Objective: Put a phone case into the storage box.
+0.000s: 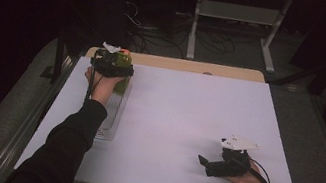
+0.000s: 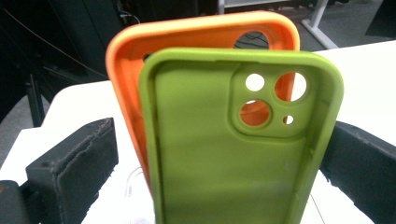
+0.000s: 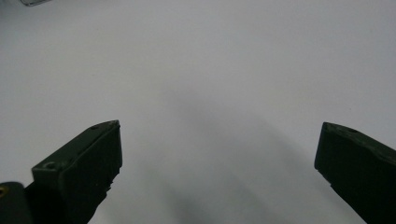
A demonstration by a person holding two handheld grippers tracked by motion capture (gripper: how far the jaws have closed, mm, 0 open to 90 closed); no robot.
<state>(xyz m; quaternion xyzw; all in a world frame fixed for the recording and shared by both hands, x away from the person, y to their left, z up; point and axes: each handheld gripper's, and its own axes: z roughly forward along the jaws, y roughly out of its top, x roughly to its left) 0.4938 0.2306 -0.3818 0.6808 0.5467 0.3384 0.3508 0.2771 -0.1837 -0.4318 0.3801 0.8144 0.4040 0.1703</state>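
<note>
A green phone case (image 2: pixel 205 158) stands upright with its hollow inner side and camera holes facing the left gripper view. An orange case (image 2: pixel 187 42) stands just behind it. My left gripper (image 2: pixel 224 140) is open around the green case. One jaw is clearly apart from the case, and the other sits close beside its edge. In the high view the left gripper (image 1: pixel 112 66) is at the table's far left, above the green case (image 1: pixel 123 83). My right gripper (image 1: pixel 204 164) rests open near the front right, with only bare table between its jaws (image 3: pixel 219 144).
A clear plastic rack (image 1: pixel 113 118) runs along the left side of the white table (image 1: pixel 188 111), toward the person. A wooden strip (image 1: pixel 195 67) lies along the far edge. Beyond the table, cables and desk legs (image 1: pixel 270 49) stand on the dark floor.
</note>
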